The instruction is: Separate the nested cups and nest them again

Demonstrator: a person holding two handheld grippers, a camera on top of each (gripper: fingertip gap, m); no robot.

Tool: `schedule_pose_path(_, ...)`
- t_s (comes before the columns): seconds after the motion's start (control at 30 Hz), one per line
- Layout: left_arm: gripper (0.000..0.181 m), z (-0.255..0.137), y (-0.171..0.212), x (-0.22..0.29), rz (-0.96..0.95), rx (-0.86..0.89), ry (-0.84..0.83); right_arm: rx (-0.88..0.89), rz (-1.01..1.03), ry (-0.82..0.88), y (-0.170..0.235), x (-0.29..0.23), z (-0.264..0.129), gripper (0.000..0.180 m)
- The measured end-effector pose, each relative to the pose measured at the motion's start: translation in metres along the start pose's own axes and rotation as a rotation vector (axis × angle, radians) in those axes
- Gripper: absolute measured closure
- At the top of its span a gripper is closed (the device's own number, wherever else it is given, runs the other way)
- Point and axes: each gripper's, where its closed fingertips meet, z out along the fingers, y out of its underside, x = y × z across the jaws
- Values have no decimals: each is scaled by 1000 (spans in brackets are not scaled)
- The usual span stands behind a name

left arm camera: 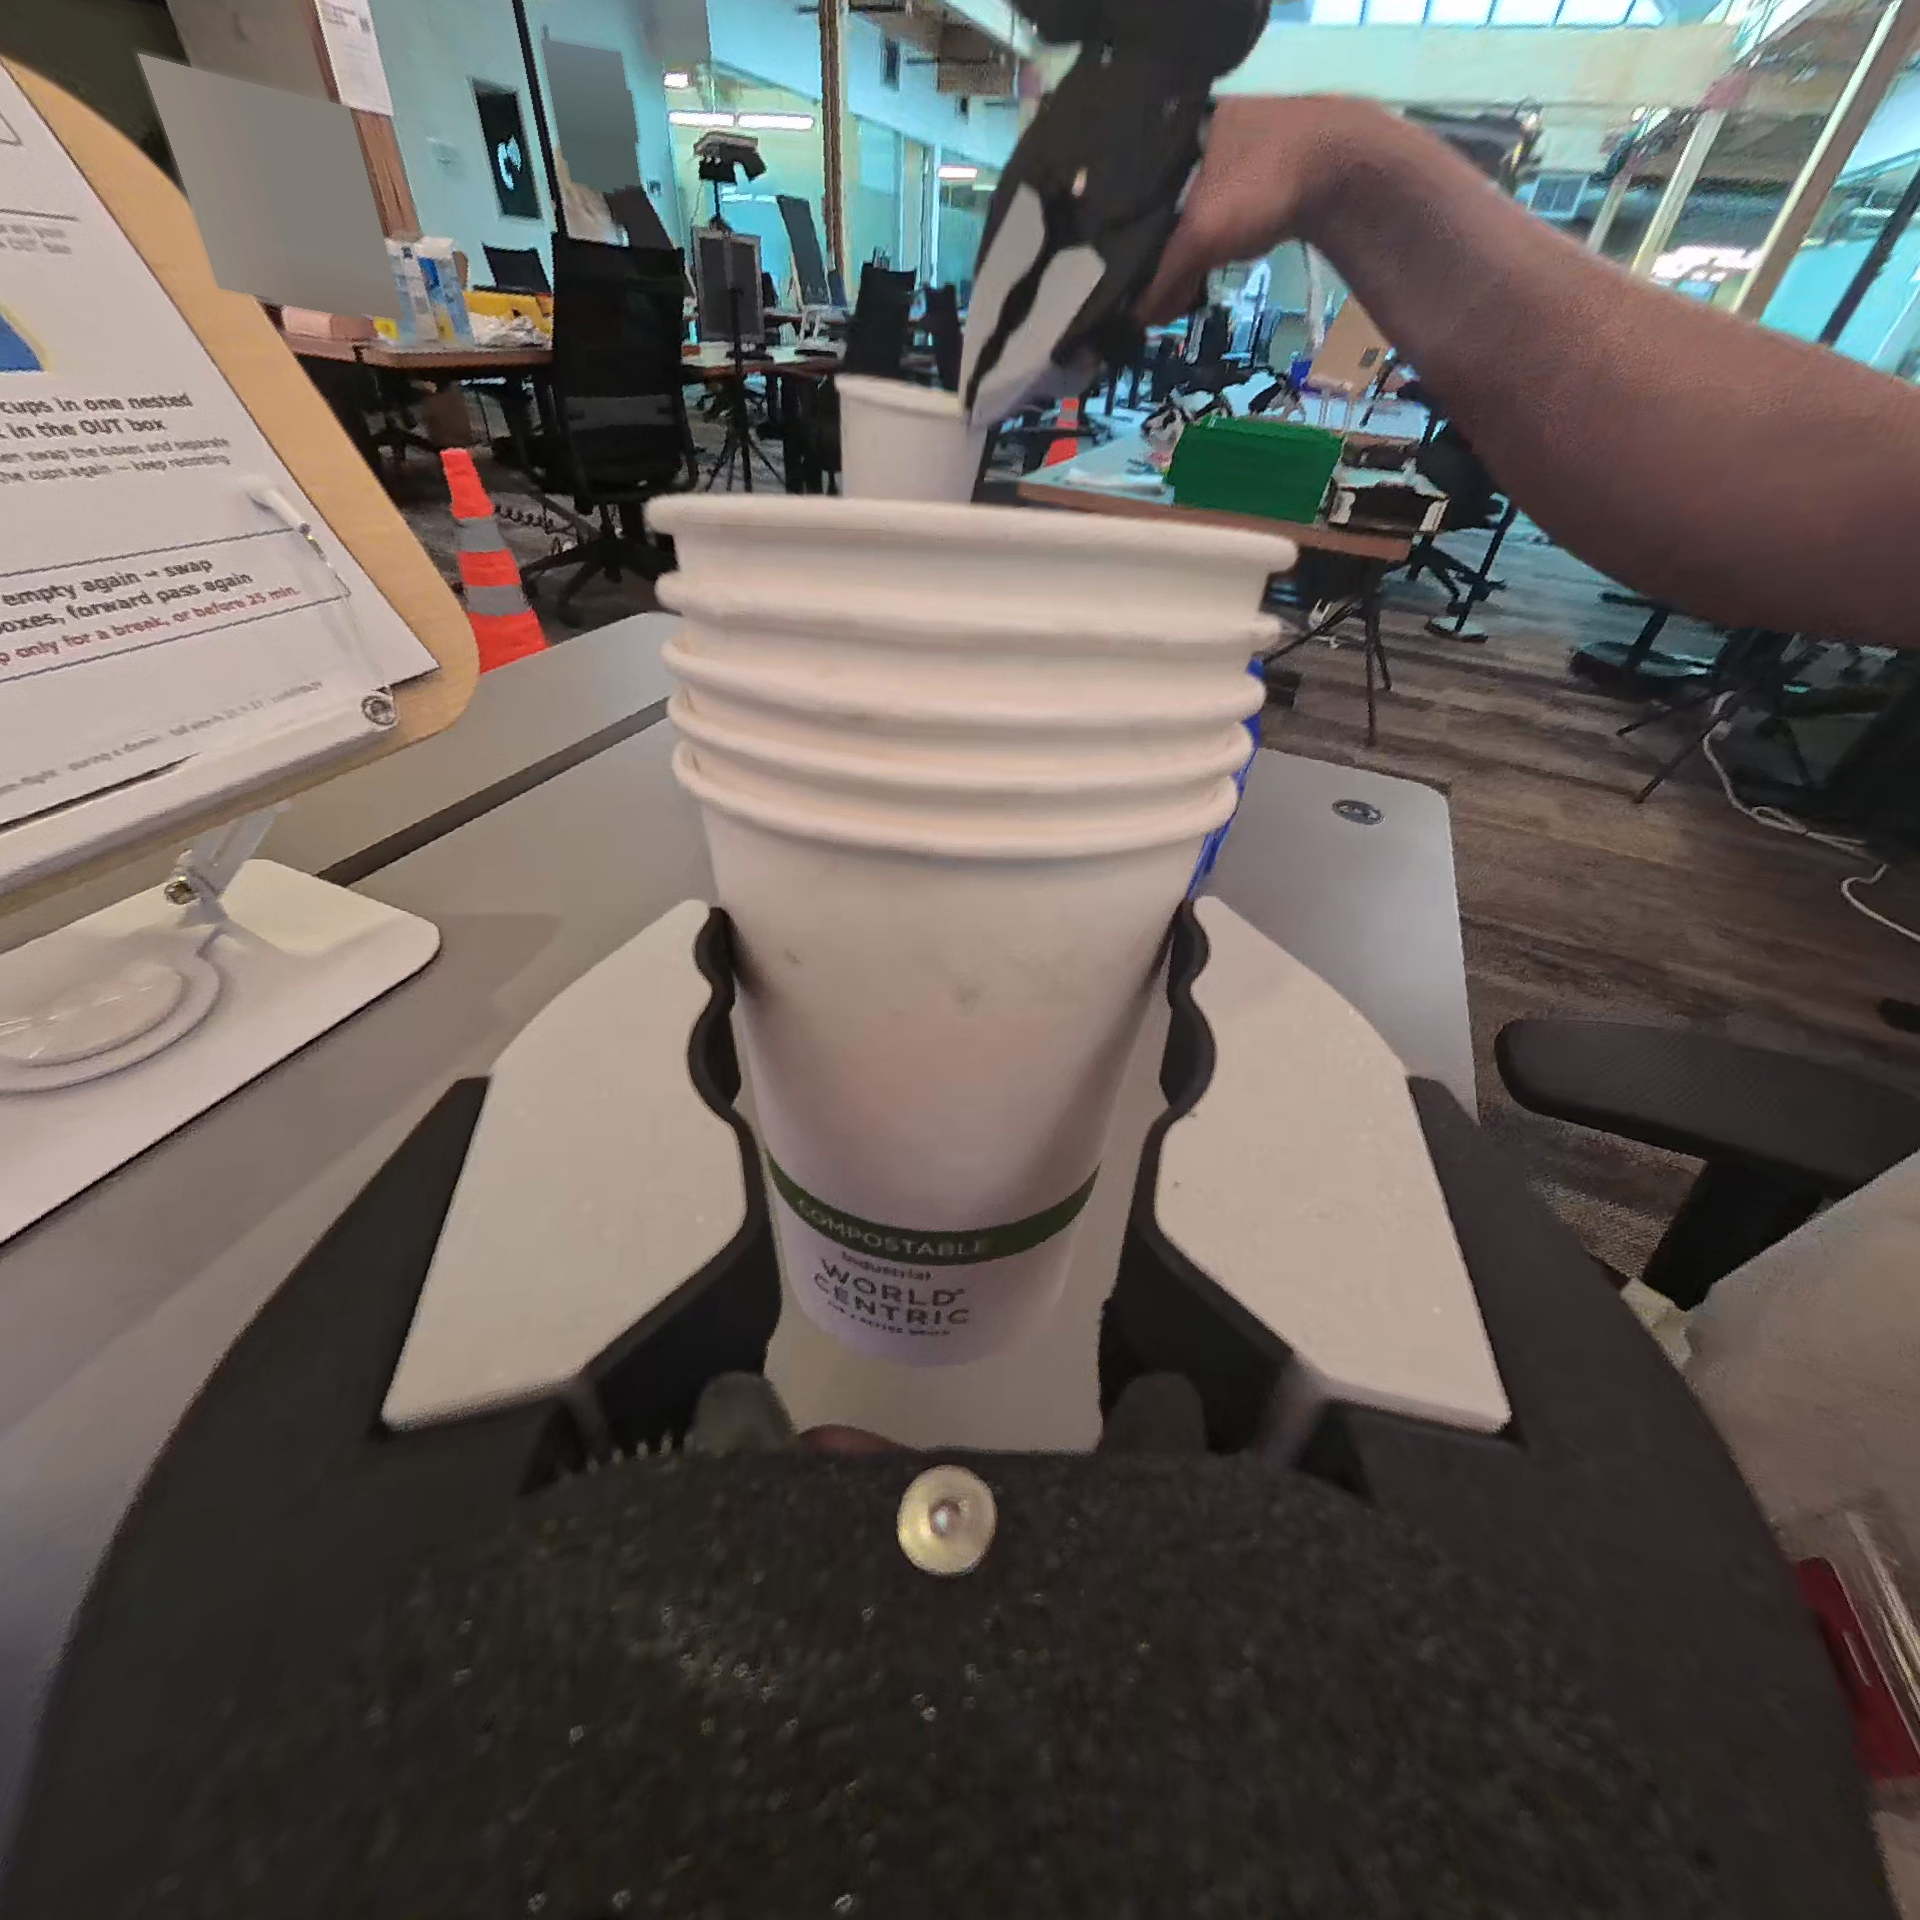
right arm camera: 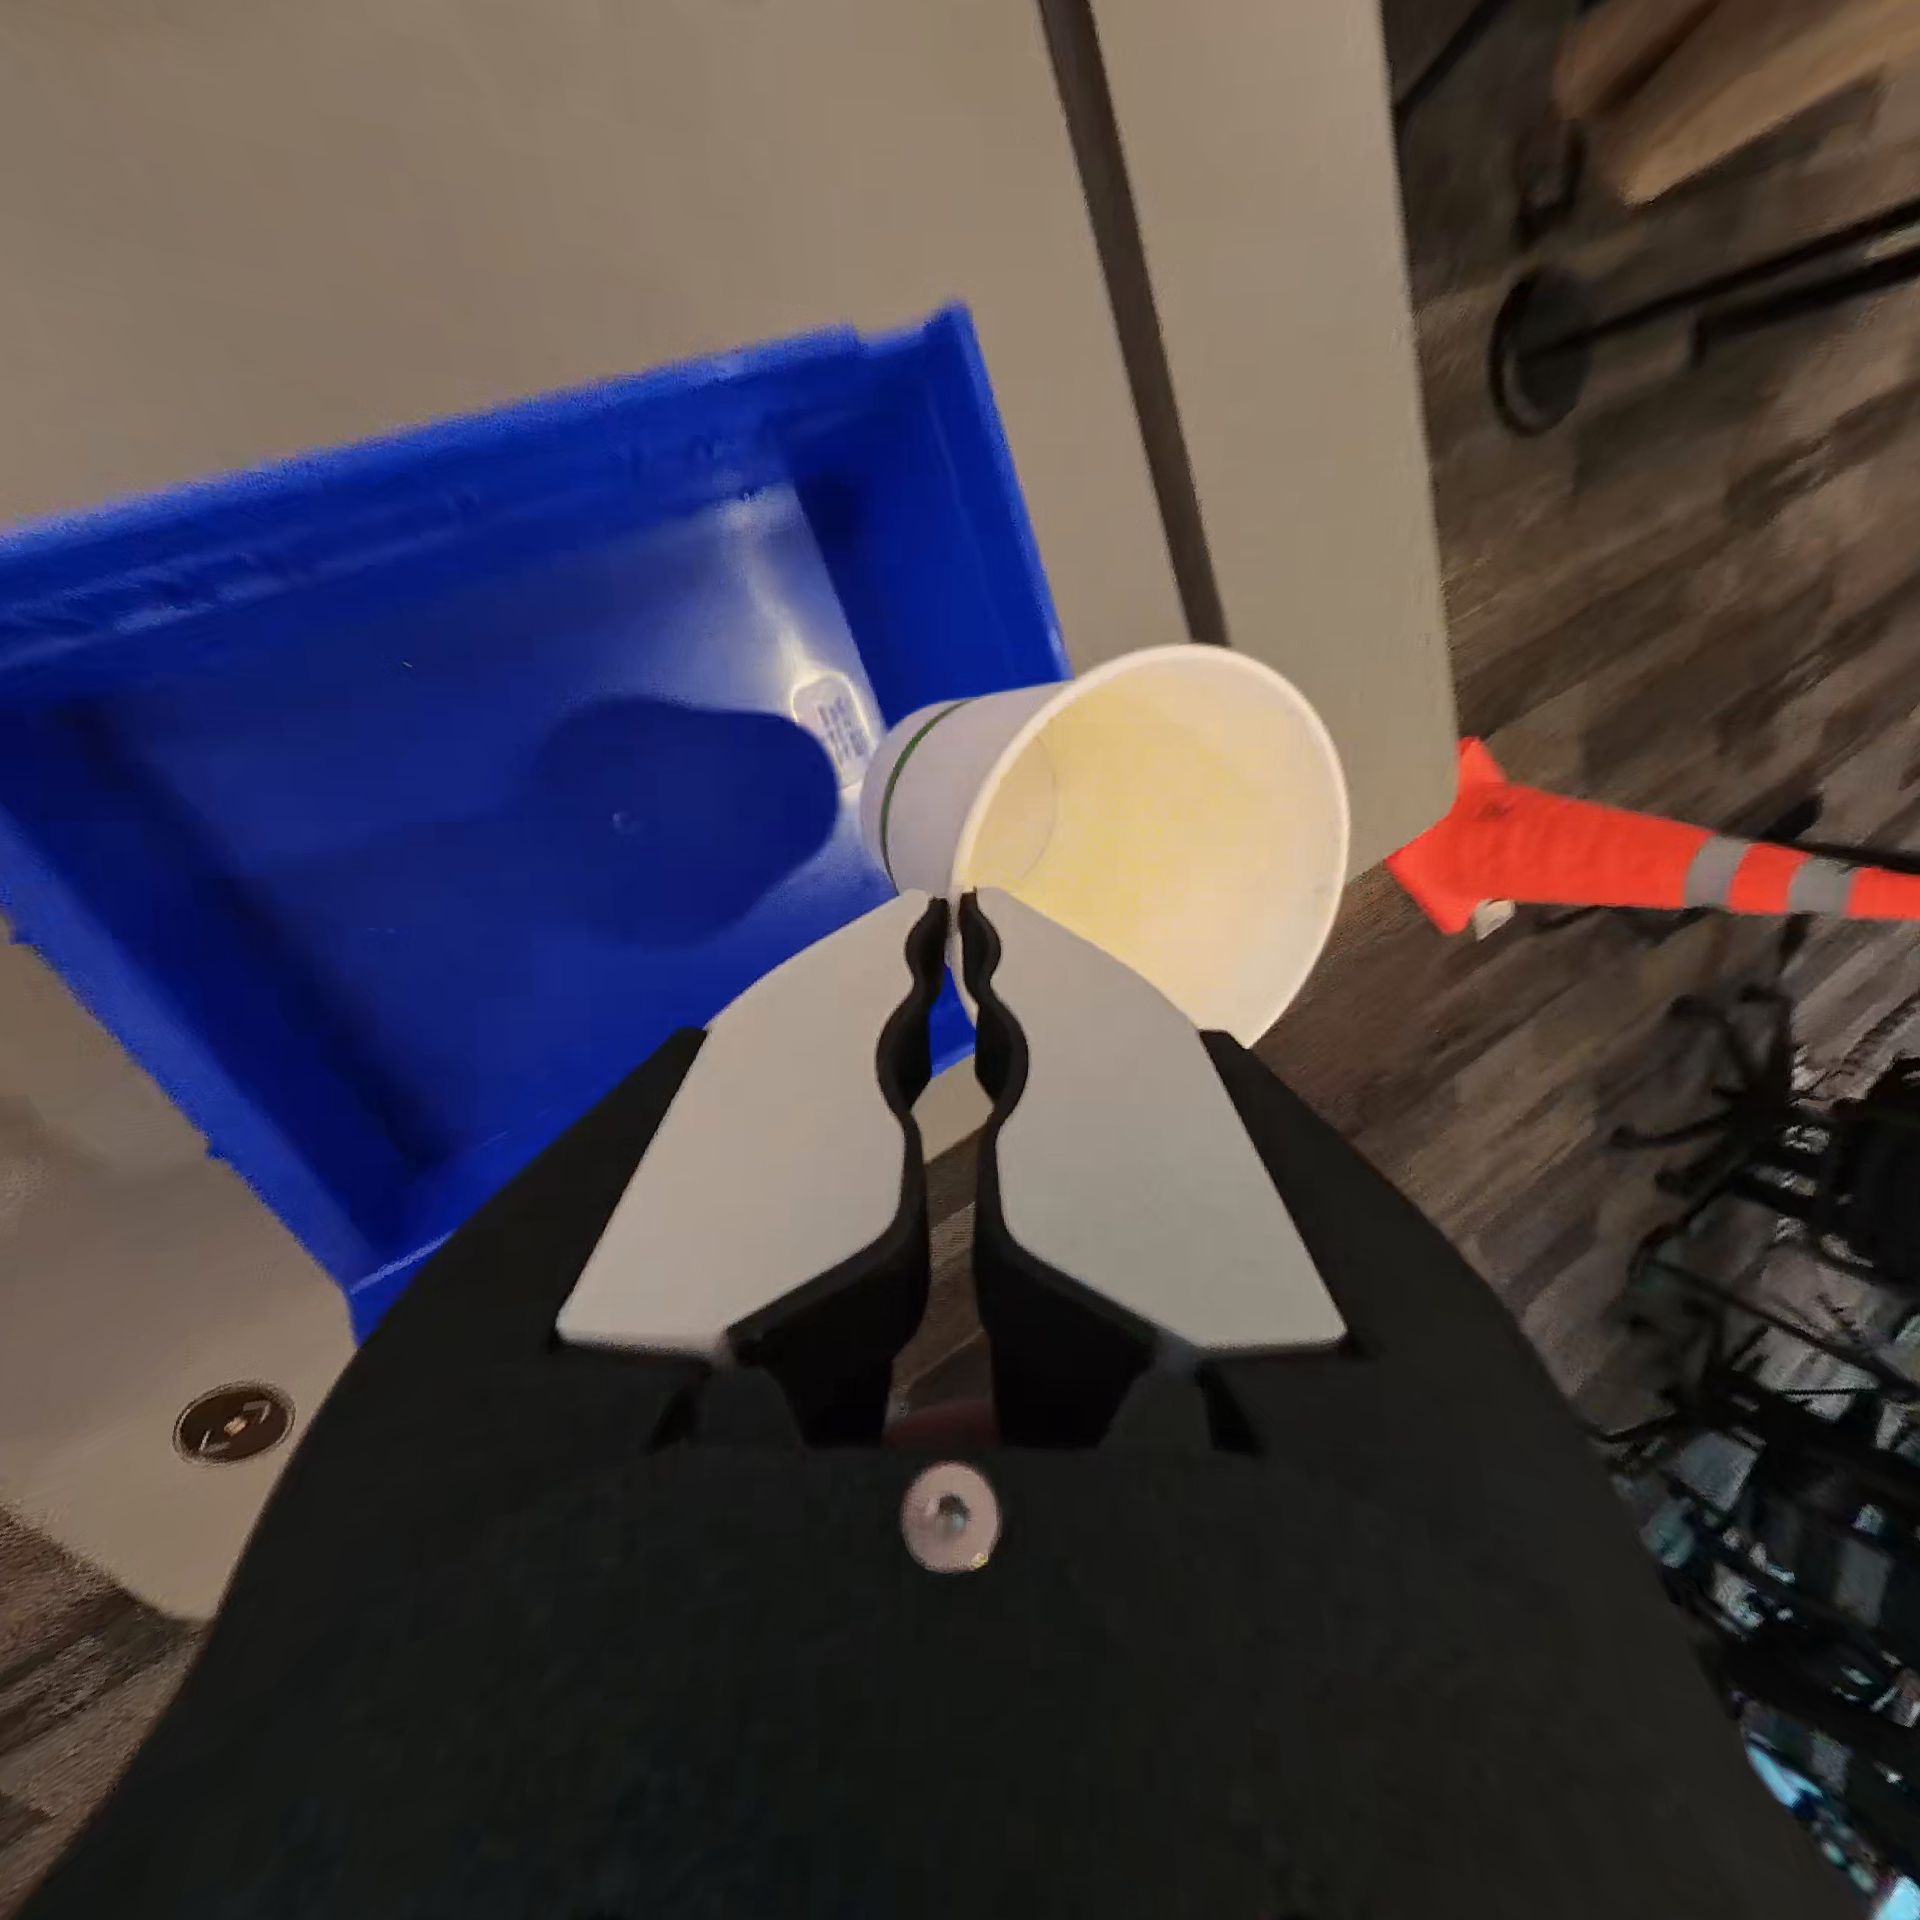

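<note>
A stack of several nested white paper cups (left arm camera: 961, 831) with a green band stands upright between the fingers of my left gripper (left arm camera: 951, 935), which is shut on its lower cup. My right gripper (right arm camera: 954, 906) is shut on the rim of a single white cup (right arm camera: 1132, 821), pinching its wall. In the left wrist view that single cup (left arm camera: 902, 436) hangs behind and above the stack, held by the right gripper (left arm camera: 1013, 390) in a person's hand. In the right wrist view the cup is over the edge of an empty blue bin (right arm camera: 468, 748).
A grey table (right arm camera: 520, 208) bears the blue bin; its edge and wood-look floor (right arm camera: 1662, 623) are to the right. An orange cone (right arm camera: 1662, 868) stands on the floor. A stand with a printed sheet (left arm camera: 177, 499) is at the left. A black chair (left arm camera: 1714, 1112) is at the right.
</note>
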Motion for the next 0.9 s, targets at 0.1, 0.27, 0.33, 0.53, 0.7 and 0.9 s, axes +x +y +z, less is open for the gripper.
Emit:
schedule_pose_path(0.1, 101, 3, 2, 2, 17, -32, -1, -38, 40, -14, 24, -3, 44, 177)
schedule_pose_path(0.27, 101, 9, 7, 7, 43, -72, -1, -78, 58, -66, 42, -11, 81, 177)
schedule_pose_path(0.33, 101, 10, 9, 9, 36, -76, 8, -70, 72, -108, 43, -16, 85, 177)
schedule_pose_path(0.53, 101, 15, 16, 3, 5, -74, -2, -145, 47, -149, 51, -28, 90, 164)
schedule_pose_path(0.7, 101, 17, 22, -6, -38, -64, -10, 17, -13, -94, -24, -34, 43, 158)
schedule_pose_path(0.9, 101, 15, 29, -15, -50, -66, -28, 498, -418, -342, -206, -178, -59, 162)
